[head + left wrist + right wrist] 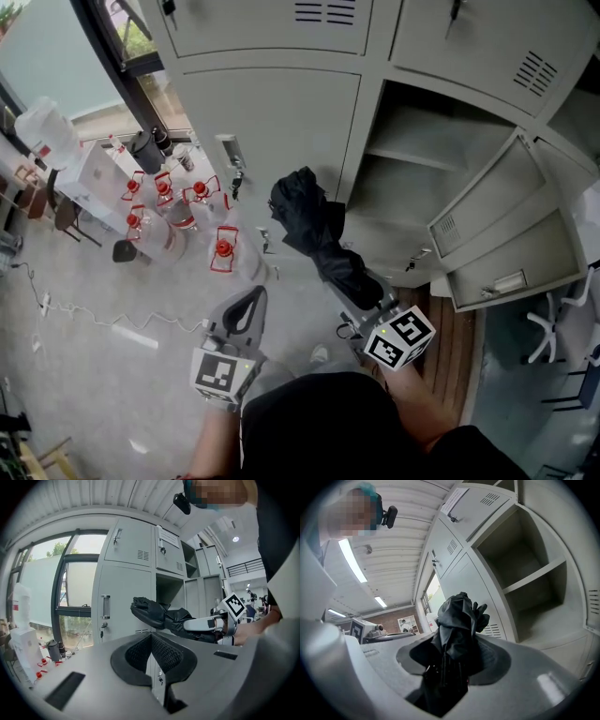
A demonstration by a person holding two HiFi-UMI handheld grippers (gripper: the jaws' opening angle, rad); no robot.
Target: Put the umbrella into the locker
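Right claw (366,298) grips black umbrella (309,223) before open locker (412,202); left claw (249,302) closed

Left gripper (253,298), right gripper (367,298): grey shells, black ribbed pads (164,651), marker cubes (400,337) (black-on-white squares); black top (319,422).

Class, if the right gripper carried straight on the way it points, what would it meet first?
Probably the closed door just left of the open locker, with the held umbrella touching first; depth is unclear.
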